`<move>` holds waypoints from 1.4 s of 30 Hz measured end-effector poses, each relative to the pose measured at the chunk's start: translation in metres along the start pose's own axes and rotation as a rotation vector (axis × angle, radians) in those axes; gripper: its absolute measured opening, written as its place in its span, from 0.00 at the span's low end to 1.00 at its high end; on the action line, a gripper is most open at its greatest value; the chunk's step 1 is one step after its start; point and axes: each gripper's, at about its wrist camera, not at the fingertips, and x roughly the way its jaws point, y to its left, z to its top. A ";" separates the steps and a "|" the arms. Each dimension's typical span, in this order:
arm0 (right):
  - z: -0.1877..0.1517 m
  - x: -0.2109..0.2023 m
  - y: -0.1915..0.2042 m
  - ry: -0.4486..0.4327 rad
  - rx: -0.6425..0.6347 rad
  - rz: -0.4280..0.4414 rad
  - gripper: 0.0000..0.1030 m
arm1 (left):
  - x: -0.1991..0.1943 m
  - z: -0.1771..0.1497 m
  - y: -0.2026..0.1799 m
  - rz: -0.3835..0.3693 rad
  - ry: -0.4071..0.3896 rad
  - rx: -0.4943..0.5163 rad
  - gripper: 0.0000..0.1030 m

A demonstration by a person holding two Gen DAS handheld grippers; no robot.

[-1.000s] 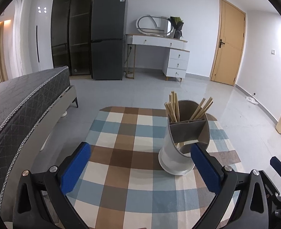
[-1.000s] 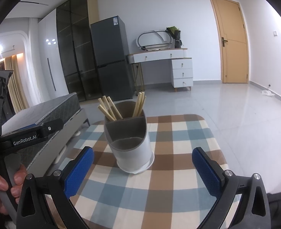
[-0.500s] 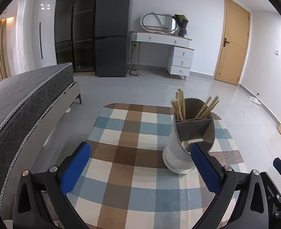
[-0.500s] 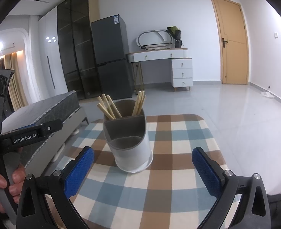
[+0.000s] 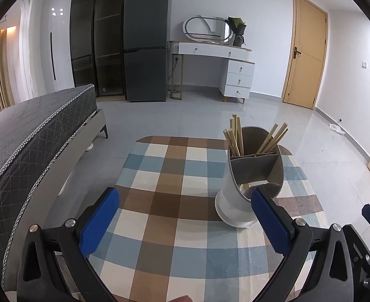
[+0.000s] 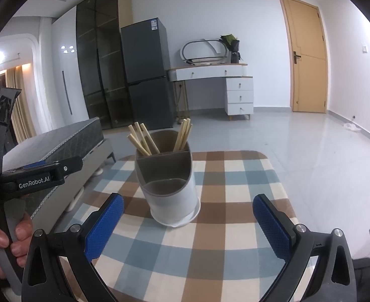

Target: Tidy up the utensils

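Just ahead of both spread grippers stands the utensil holder point(image 6: 168, 183).

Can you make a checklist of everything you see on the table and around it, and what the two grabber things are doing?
Surface: checked tablecloth covers the table.
Job's things: utensil holder stands upright; chopsticks lean in its two back compartments, front one looks empty.
Clutter: nothing seen.
Grippers: left gripper and right gripper, jaws wide apart, holding nothing.
Cables: nothing seen on the table.
Surroundings: bed, fridge, dresser, door.
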 end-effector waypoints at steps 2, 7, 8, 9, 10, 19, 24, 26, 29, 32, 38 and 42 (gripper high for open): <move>0.000 0.000 0.000 0.000 0.002 0.001 1.00 | 0.000 0.000 0.001 0.007 -0.003 -0.002 0.99; 0.000 0.000 0.000 0.001 -0.003 0.002 1.00 | 0.003 -0.001 0.000 0.012 0.018 -0.003 0.99; 0.000 0.000 0.000 0.001 -0.004 0.002 1.00 | 0.003 -0.001 0.001 0.020 0.020 -0.005 0.99; 0.000 0.000 0.000 0.002 -0.006 0.001 1.00 | 0.003 0.000 0.001 0.022 0.018 -0.009 0.99; 0.000 0.000 0.000 0.003 -0.007 -0.001 1.00 | 0.003 0.000 0.002 0.021 0.019 -0.013 0.99; 0.000 0.001 0.001 0.006 -0.007 -0.003 1.00 | 0.002 0.000 0.003 0.032 0.018 -0.024 0.99; 0.000 0.000 0.001 0.007 -0.009 -0.004 1.00 | 0.003 0.000 0.004 0.032 0.020 -0.027 0.99; 0.000 0.001 0.000 0.009 -0.010 -0.004 1.00 | 0.003 0.000 0.003 0.028 0.023 -0.026 0.99; 0.000 0.000 0.000 0.010 -0.010 -0.004 1.00 | 0.001 0.000 0.002 0.038 0.009 -0.016 0.99; 0.000 0.000 0.001 0.010 -0.010 -0.004 1.00 | -0.001 0.000 0.000 0.036 0.001 -0.006 0.99; -0.001 -0.001 0.001 0.010 -0.008 -0.006 1.00 | 0.001 0.000 0.000 0.031 0.008 -0.008 0.99; -0.001 -0.001 0.001 0.012 -0.009 -0.005 1.00 | 0.001 0.000 0.000 0.036 0.003 -0.005 0.99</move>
